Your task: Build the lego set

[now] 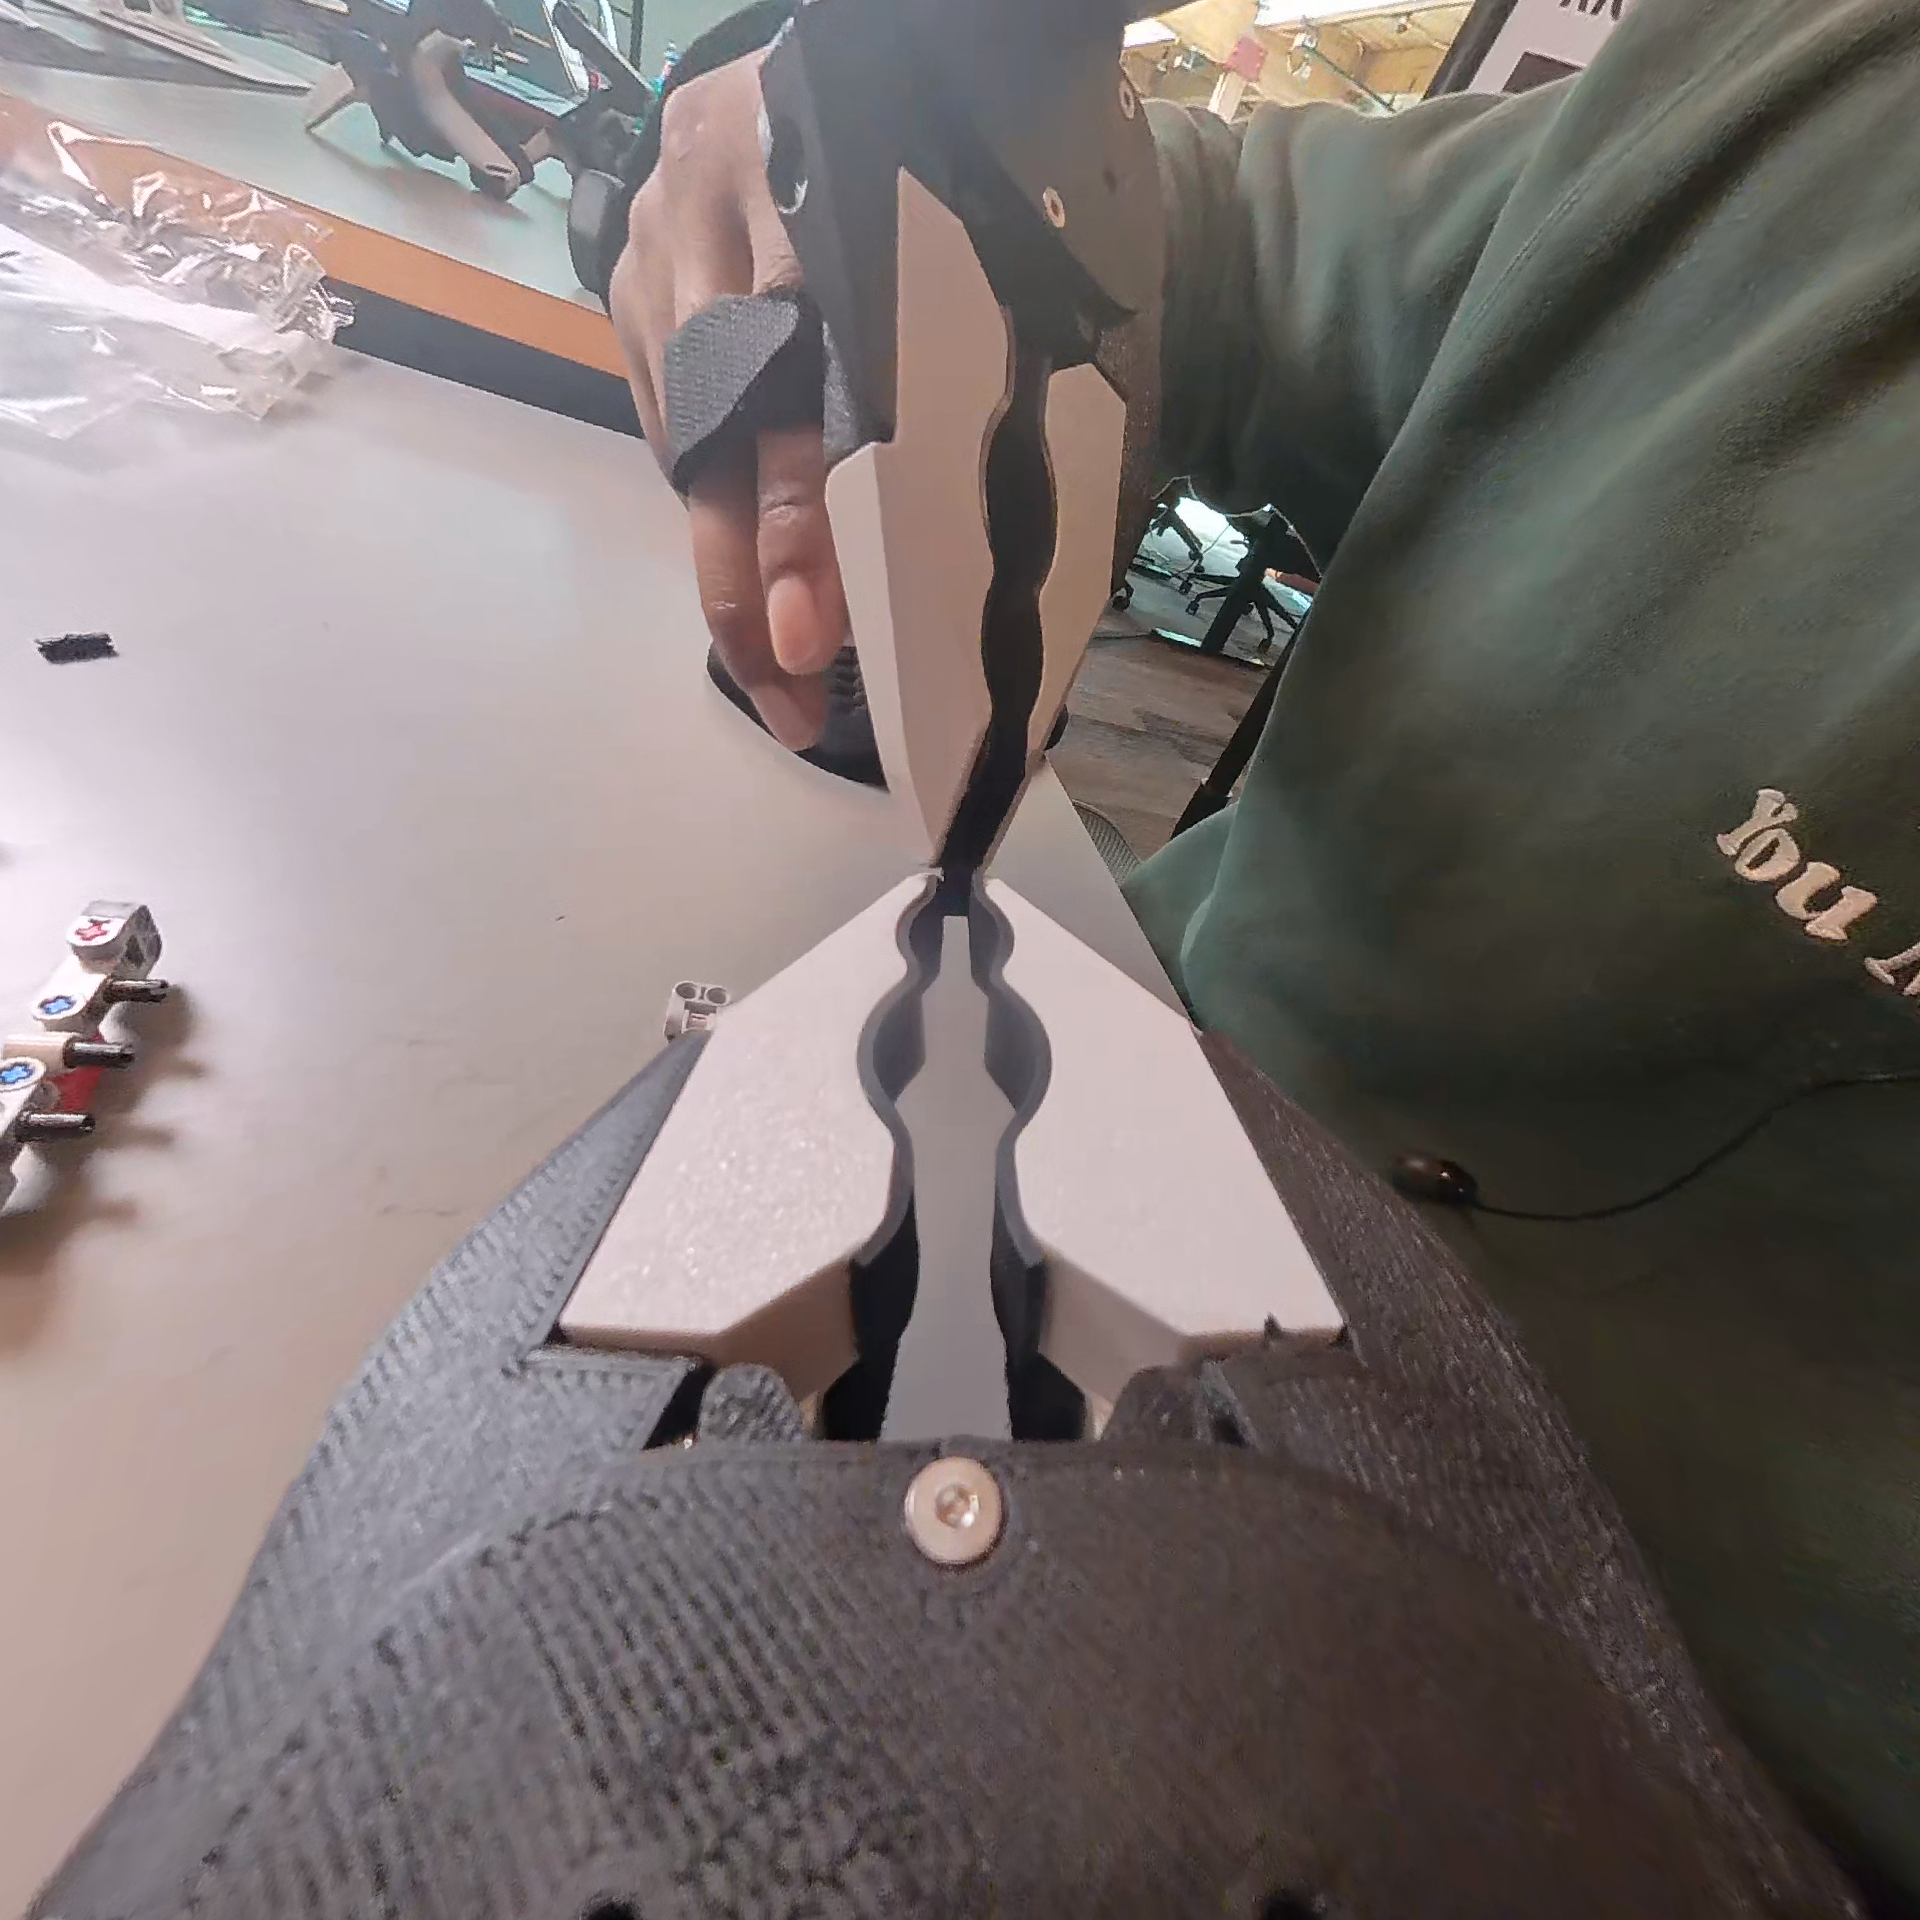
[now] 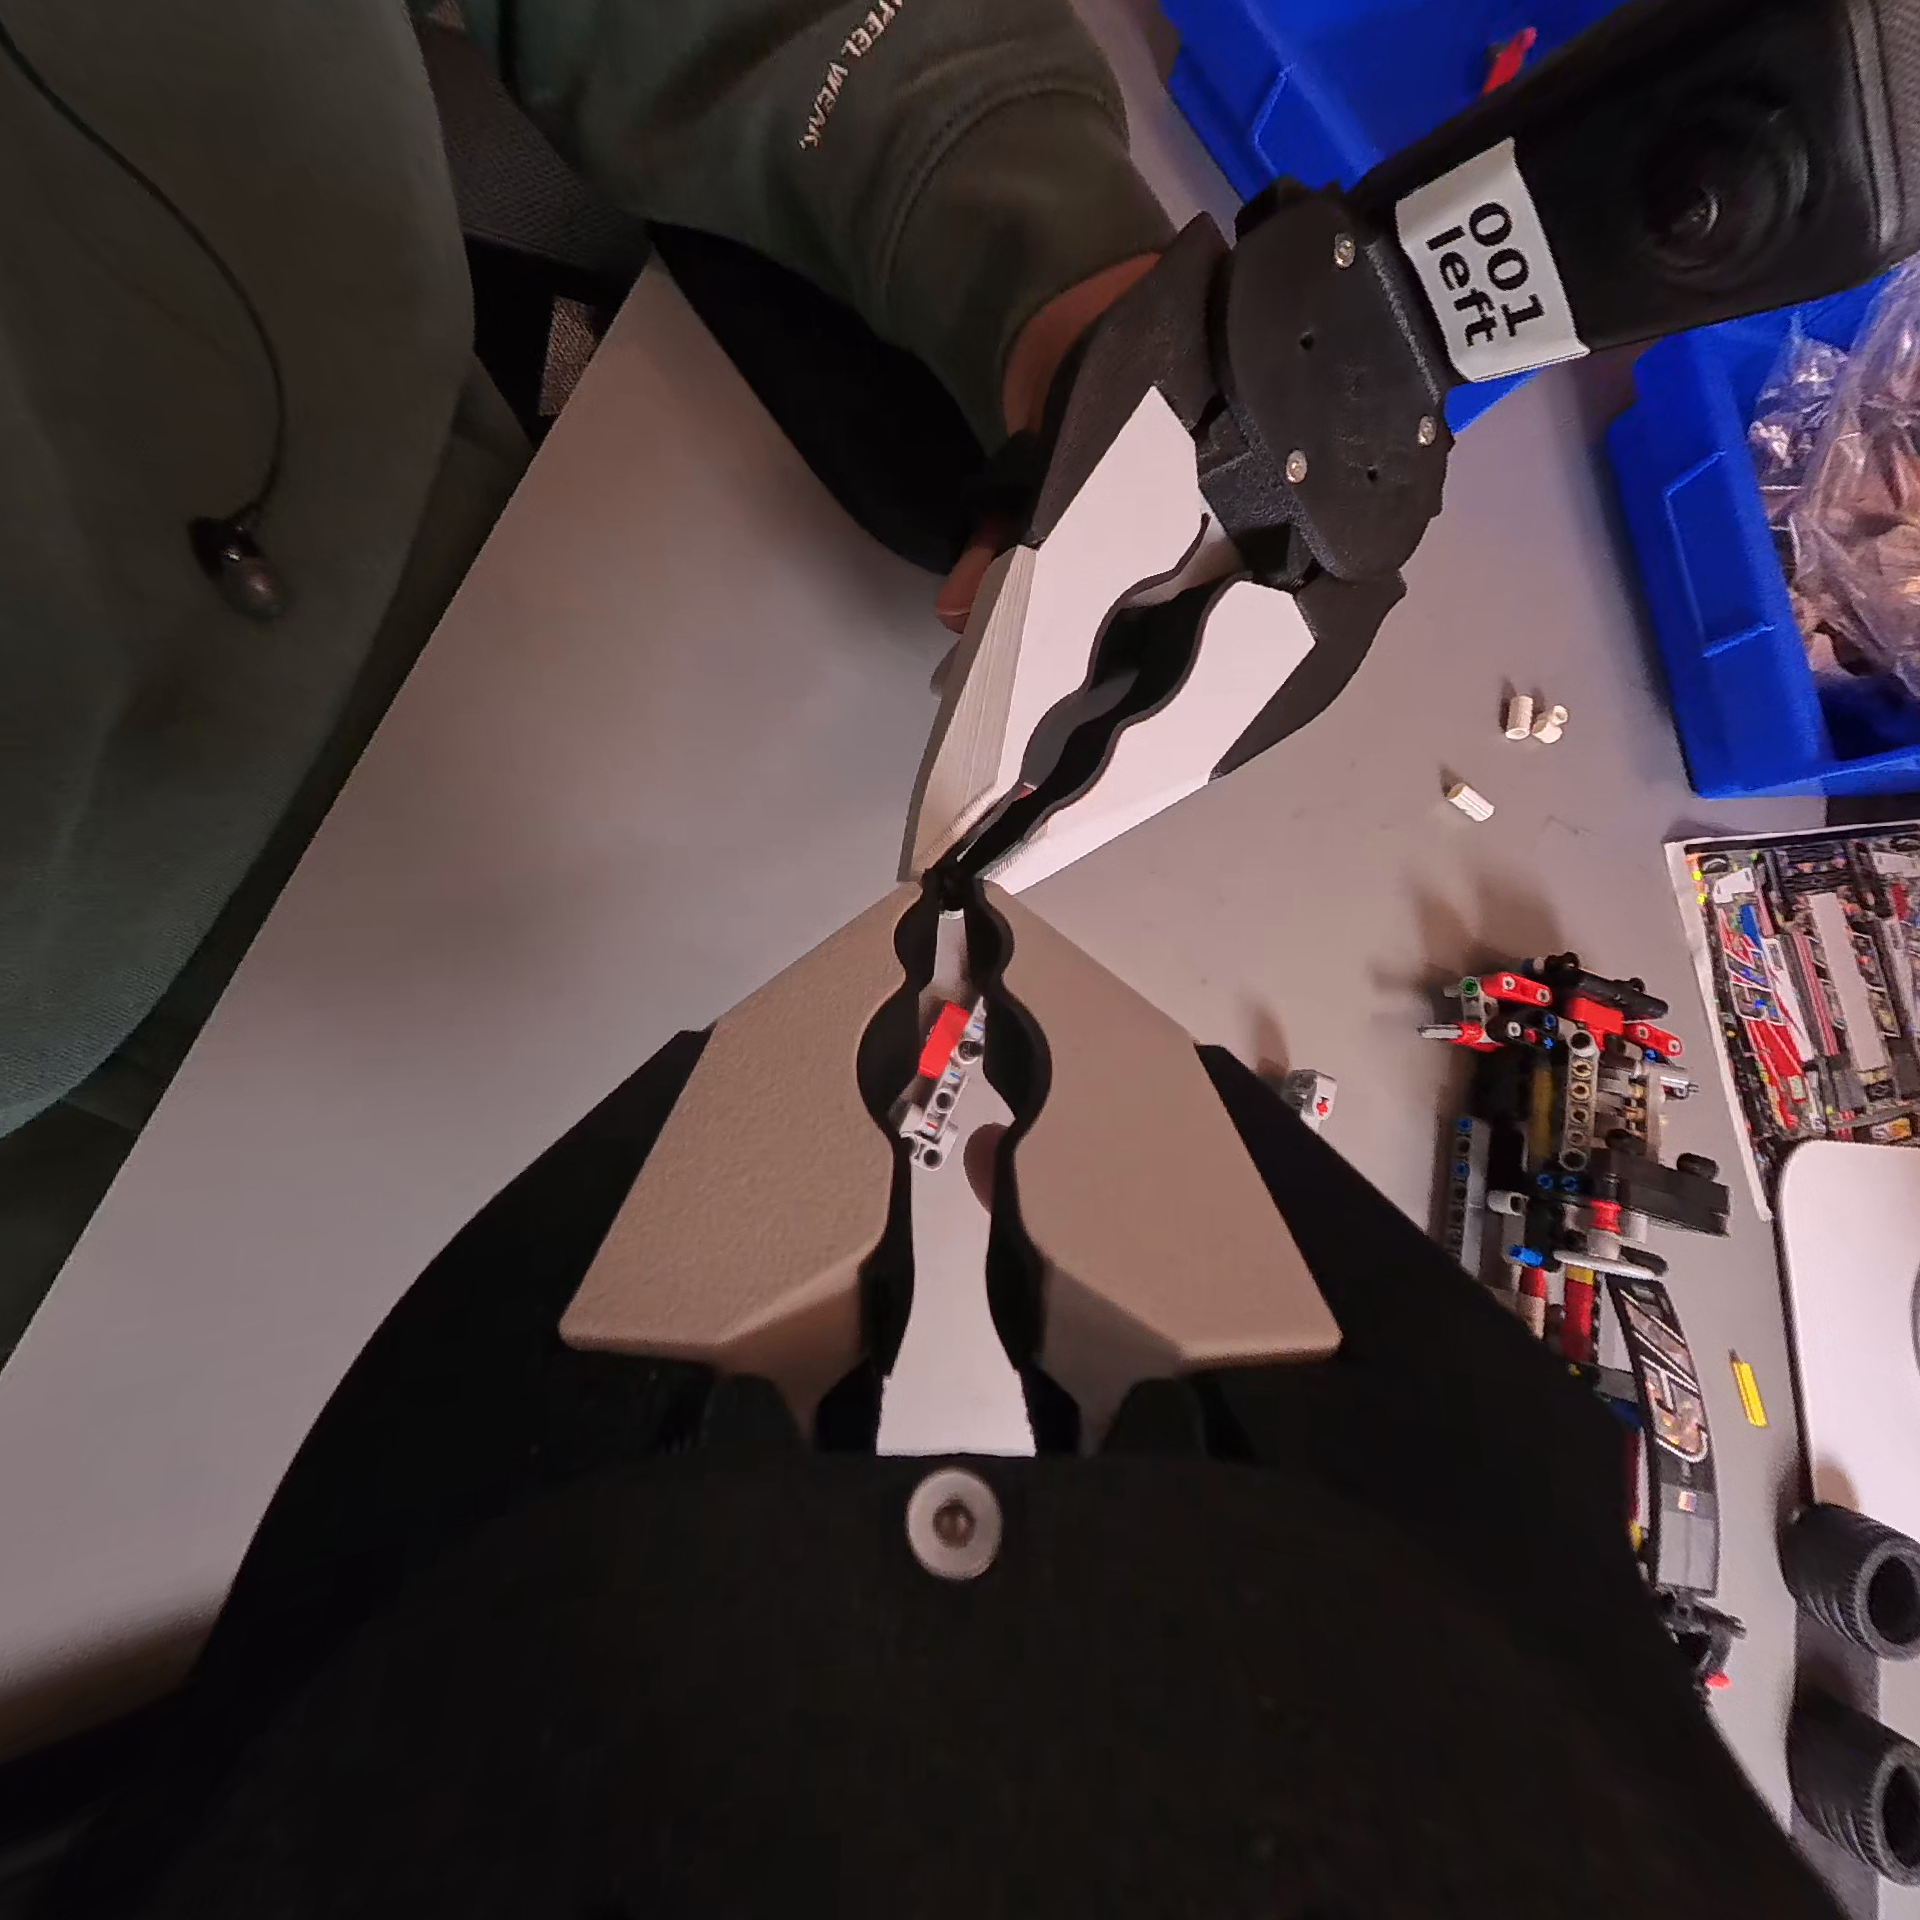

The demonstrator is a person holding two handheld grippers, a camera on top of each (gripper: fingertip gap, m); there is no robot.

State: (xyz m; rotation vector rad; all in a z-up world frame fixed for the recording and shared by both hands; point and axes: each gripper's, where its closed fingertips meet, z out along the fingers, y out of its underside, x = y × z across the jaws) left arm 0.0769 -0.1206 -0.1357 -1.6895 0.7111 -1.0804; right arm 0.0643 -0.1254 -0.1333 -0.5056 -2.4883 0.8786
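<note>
My left gripper [image 1: 951, 891] and my right gripper [image 2: 951, 902] meet tip to tip above the table. Both are nearly shut, pinched on a tiny dark piece [image 2: 948, 881] that is mostly hidden between the tips. The right gripper [image 1: 958, 847] comes down from above in the left wrist view. The left gripper [image 2: 954, 868] enters from the upper right in the right wrist view. A grey beam with black pins and a red part [image 1: 62, 1039] lies on the table, and it also shows under my right fingers [image 2: 940, 1081]. A partly built Lego car [image 2: 1558, 1143] lies to the right.
A small grey connector [image 1: 694, 1008] lies by my left finger. Blue bins [image 2: 1714, 582], loose white pieces [image 2: 1532, 717], an instruction booklet [image 2: 1818, 987] and black tyres [image 2: 1860, 1590] are at the right. A crumpled plastic bag [image 1: 156, 291] lies far left. The person's green sleeve [image 1: 1558, 623] is close. Less than 4 cm separates the two grippers' tips.
</note>
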